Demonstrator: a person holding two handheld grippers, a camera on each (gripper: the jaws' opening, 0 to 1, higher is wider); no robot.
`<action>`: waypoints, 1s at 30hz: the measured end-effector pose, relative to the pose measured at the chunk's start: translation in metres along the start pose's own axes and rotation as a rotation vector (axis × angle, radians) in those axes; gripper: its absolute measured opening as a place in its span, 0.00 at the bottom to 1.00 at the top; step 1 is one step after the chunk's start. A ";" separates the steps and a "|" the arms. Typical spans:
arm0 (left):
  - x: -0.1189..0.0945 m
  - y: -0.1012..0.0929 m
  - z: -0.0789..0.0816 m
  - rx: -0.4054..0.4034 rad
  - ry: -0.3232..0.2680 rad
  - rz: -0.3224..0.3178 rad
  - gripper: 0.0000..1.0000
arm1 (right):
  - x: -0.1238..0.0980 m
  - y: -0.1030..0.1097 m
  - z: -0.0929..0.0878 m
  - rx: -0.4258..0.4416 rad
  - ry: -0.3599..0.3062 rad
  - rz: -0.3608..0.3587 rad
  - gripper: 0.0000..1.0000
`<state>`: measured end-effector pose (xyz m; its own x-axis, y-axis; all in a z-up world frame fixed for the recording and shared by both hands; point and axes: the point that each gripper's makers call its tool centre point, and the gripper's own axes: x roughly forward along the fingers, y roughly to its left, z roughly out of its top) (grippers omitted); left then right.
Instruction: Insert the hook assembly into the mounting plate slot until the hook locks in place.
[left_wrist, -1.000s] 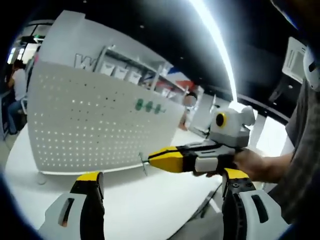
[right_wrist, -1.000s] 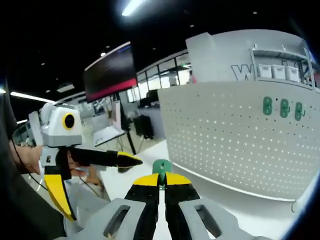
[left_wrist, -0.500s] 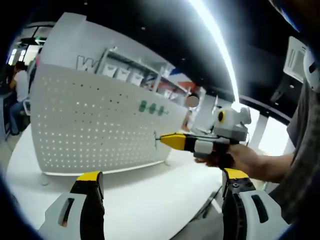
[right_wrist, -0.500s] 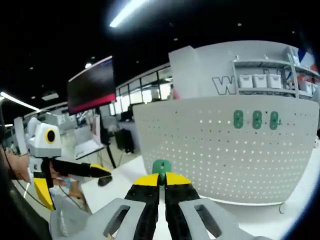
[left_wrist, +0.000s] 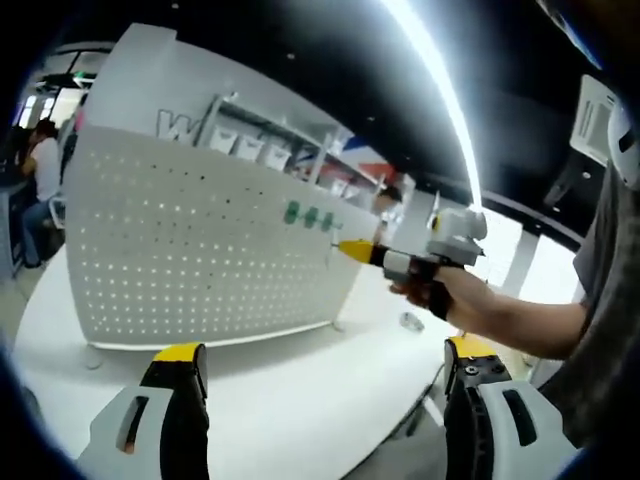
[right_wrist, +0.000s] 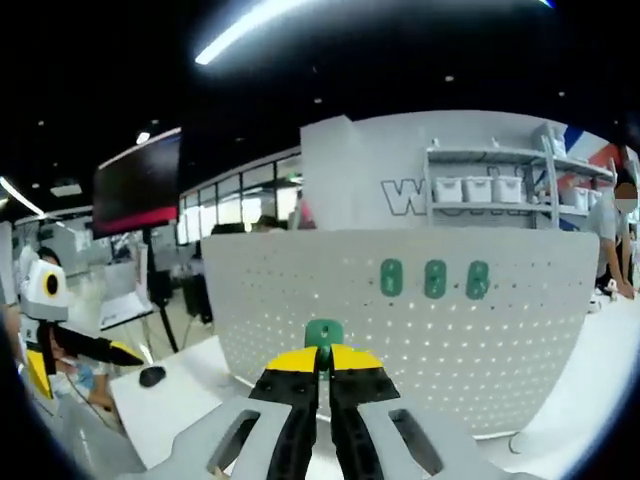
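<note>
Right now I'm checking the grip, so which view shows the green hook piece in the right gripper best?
The right gripper view: the green hook piece sticks up, close and centred, from the shut right gripper. In the left gripper view it is a tiny sliver before the white perforated board.

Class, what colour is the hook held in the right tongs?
Green: the hook pokes up from the shut right tongs, clearest in the right gripper view.

The pegboard stands upright on the surface, with three hooks side by side near its top edge. Right hand-held gripper pinches a hook in front of the board, below those three. Left hand-held gripper sits further back.
</note>
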<state>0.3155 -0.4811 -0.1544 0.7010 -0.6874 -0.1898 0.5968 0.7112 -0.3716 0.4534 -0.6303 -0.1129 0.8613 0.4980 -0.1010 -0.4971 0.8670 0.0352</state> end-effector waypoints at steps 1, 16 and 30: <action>0.000 0.000 0.000 -0.001 0.001 0.000 1.00 | 0.000 -0.005 0.001 -0.001 -0.003 -0.009 0.00; 0.002 0.010 -0.003 -0.016 0.012 0.021 1.00 | 0.001 -0.078 0.014 -0.004 -0.040 -0.155 0.00; -0.001 0.022 -0.001 -0.032 0.014 0.054 1.00 | 0.002 -0.119 0.027 -0.002 -0.076 -0.239 0.00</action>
<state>0.3275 -0.4656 -0.1636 0.7260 -0.6506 -0.2227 0.5455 0.7421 -0.3895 0.5174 -0.7318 -0.0900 0.9598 0.2789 -0.0315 -0.2785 0.9603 0.0178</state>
